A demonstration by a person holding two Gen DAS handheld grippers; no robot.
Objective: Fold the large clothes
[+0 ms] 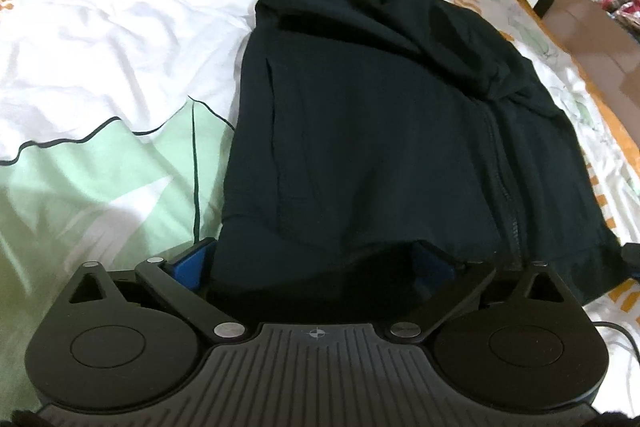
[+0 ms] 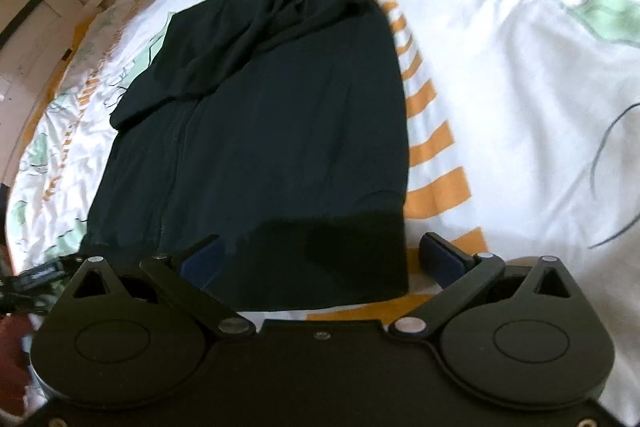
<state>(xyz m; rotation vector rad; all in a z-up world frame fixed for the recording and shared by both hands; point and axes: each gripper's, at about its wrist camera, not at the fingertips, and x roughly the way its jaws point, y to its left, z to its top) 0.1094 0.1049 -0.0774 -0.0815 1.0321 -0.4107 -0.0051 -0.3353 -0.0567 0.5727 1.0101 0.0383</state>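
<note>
Hoodie (image 1: 360, 131), dark and already narrowed into a long panel, lies on the bed (image 1: 100, 59) with its long axis running straight away from me, hem nearest, bunched hood farthest. Relative to that hem: my left hand-held gripper (image 1: 316, 261) sits over its left corner, jaws spread wide, with the hem cloth lying between the blue pads (image 1: 192, 263) but not pinched. My right hand-held gripper (image 2: 320, 259) sits over the hem's right corner, also spread, one pad above the cloth and the other out over the striped sheet, so the hoodie's edge runs between them. Both point steeply down, about equally near the hem. I judge the next move is closing on both corners to carry the hem toward the hood.
</note>
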